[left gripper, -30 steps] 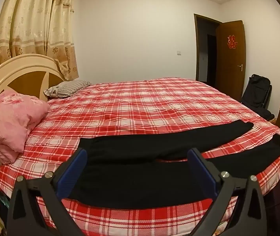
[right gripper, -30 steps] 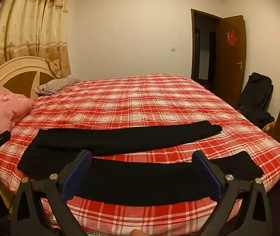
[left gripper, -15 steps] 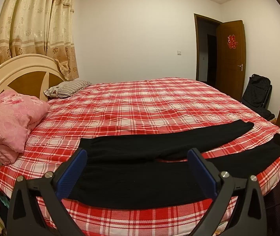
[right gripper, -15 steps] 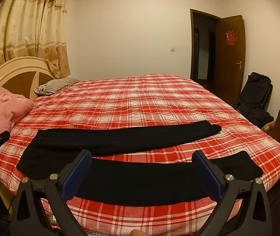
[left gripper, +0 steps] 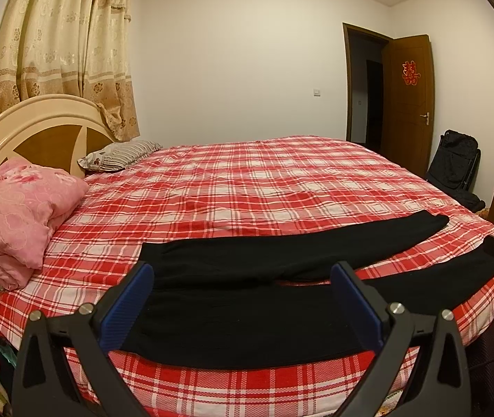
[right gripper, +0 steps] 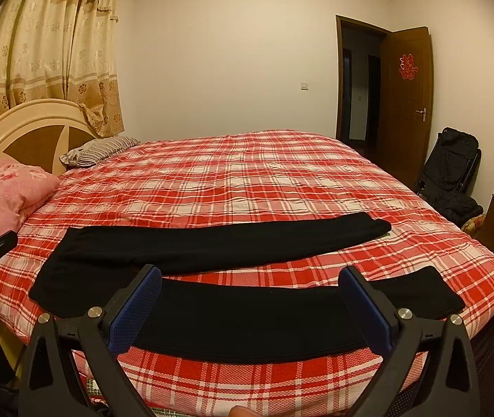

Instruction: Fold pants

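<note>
Now the pants [right gripper: 212, 278] lie flat on the bed [right gripper: 247, 180], legs spread apart, just ahead of the left gripper [left gripper: 243, 299] and right gripper [right gripper: 250, 302], both spread wide, gripping nothing.

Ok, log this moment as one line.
stage: pre-grasp | black fabric pants: flat on red plaid bed, legs apart | left gripper: open | right gripper: open

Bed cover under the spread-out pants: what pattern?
Red-and-white plaid bed cover; clearest in the right wrist view.

Left gripper [left gripper: 241, 272], right gripper [right gripper: 250, 276]: black frames, blue textured pads (silver screws), possibly rubber.
</note>
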### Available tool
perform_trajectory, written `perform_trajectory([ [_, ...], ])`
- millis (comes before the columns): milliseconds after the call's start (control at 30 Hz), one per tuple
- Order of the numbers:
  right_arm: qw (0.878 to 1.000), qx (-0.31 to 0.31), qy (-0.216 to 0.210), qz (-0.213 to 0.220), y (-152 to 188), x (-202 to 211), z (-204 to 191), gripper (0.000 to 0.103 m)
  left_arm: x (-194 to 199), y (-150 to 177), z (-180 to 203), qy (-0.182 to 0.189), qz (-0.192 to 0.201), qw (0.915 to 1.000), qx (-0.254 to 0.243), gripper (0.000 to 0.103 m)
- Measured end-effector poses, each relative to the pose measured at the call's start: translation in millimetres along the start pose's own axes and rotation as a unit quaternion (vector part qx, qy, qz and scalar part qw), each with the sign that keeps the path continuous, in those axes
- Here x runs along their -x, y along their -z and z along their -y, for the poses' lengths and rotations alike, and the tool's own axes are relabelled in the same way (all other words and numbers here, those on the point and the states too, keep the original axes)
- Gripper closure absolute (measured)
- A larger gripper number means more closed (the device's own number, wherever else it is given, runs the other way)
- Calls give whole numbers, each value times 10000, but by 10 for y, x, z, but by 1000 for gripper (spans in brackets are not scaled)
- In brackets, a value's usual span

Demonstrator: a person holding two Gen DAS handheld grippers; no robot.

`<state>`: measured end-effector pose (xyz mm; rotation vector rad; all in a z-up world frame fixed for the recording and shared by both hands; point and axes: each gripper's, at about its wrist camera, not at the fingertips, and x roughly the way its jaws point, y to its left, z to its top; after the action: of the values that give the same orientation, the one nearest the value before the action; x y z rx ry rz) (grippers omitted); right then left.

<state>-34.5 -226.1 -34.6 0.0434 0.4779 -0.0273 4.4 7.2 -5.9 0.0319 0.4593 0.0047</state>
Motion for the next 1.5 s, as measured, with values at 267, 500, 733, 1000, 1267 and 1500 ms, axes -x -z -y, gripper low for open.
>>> perform_trajectory([
  [267,10000,11,-5,-20,12,-7,-1,1,4,8,6,-1,-3,10000,-7,0],
  [500,10000,18,-7,-24,15,-10,-6,1,2,12,14,-5,-4,10000,-7,0],
  [733,10000,31,-24,-47,35,-18,-17,1,1,12,13,-10,-7,10000,-9,0],
  [1000,10000,48,-33,-66,48,-33,-26,1,-1,15,14,-8,-14,10000,-7,0],
  [1267,9999,66,-38,-86,51,-38,-36,1,0,20,16,-9,-15,10000,-5,0],
  [1500,9999,71,-47,-117,43,-53,-37,1,-1,20,18,-11,-20,10000,-7,0],
])
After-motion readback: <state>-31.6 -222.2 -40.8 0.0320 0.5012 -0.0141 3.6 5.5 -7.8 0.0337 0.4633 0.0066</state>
